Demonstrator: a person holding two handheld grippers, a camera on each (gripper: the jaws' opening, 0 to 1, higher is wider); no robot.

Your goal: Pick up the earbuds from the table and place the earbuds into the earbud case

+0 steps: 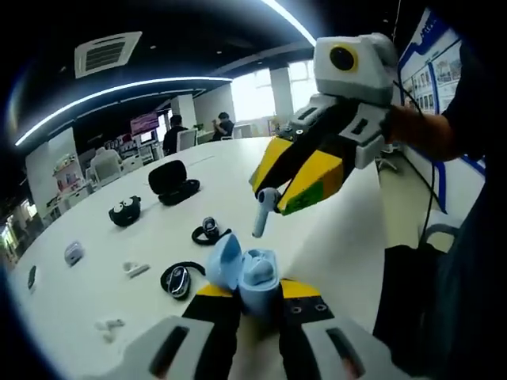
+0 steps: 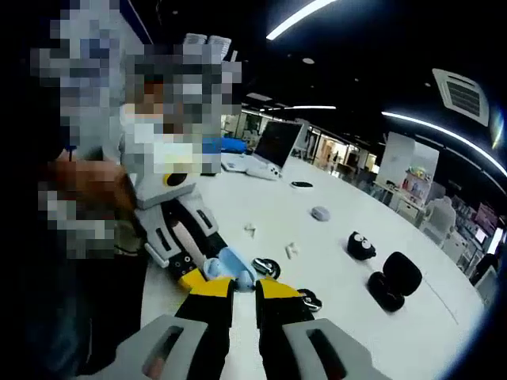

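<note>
Light-blue earbud case (image 1: 249, 277) clamped open in left gripper (image 1: 257, 297); white earbud (image 1: 264, 212) pinched in right gripper (image 1: 273, 198) just above, not yet seated; insertion outstanding.

Wall posters (image 1: 444, 67) seemingly bear print, none legible.

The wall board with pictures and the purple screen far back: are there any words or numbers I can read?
No text can be read.
Wall board: print too small and blurred.
Purple screen: blurred.
Light blue earbud case, in the left gripper: no label visible.
</note>
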